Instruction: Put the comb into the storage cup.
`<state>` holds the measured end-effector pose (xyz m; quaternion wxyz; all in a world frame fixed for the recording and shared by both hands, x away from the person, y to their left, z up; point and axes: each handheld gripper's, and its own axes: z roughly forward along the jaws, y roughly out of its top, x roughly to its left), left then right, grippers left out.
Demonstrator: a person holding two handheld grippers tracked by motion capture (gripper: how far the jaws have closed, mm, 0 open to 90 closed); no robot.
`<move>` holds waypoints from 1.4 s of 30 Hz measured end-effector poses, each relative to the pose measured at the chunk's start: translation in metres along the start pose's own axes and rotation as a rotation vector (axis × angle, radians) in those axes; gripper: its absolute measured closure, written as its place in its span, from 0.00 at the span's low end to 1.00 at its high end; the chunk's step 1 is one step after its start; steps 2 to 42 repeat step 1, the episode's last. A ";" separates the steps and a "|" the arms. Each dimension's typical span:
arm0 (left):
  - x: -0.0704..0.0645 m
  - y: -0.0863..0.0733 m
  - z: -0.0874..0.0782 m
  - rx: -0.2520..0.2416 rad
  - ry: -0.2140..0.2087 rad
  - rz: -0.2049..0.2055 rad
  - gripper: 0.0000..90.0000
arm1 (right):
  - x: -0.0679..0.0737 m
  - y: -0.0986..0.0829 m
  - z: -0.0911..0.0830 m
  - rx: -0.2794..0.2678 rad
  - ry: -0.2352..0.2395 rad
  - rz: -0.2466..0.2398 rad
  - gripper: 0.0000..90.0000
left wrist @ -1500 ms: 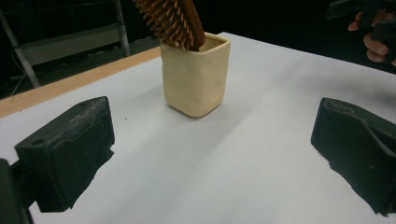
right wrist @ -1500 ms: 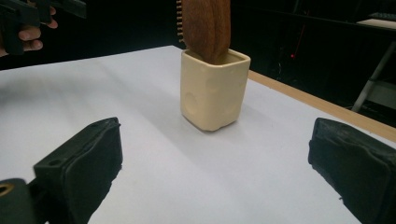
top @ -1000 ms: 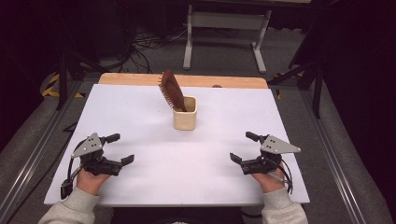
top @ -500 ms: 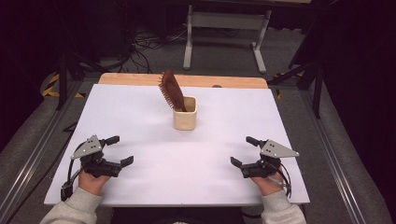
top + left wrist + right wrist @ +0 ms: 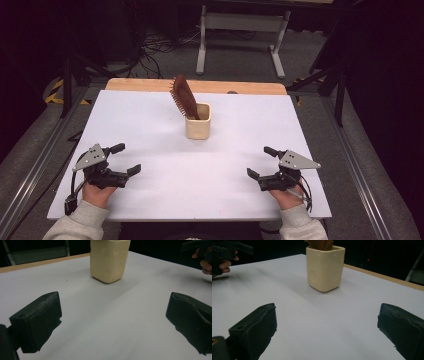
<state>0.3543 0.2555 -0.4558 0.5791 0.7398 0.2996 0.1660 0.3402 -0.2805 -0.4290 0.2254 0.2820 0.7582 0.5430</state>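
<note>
High view: left gripper (image 5: pixel 124 158) and right gripper (image 5: pixel 259 163), jaws spread and empty, at the near edge of the white table (image 5: pixel 150 130), well short of the cream cup (image 5: pixel 198 122) beyond them holding a brown hairbrush (image 5: pixel 184 95).

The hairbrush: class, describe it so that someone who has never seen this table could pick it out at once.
On the white table, look toward the far middle for a cream square cup. The hairbrush stands in it, leaning left. It is the one brown thing there, with bristles along its left edge.
</note>
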 end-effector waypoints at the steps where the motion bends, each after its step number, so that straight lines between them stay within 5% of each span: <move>1: 0.000 0.001 0.000 0.006 0.005 0.001 0.02 | 0.000 0.000 0.000 0.000 -0.001 0.000 0.04; 42: 0.000 0.001 0.000 0.006 0.005 0.001 0.02 | 0.000 0.000 0.000 0.000 -0.001 0.000 0.04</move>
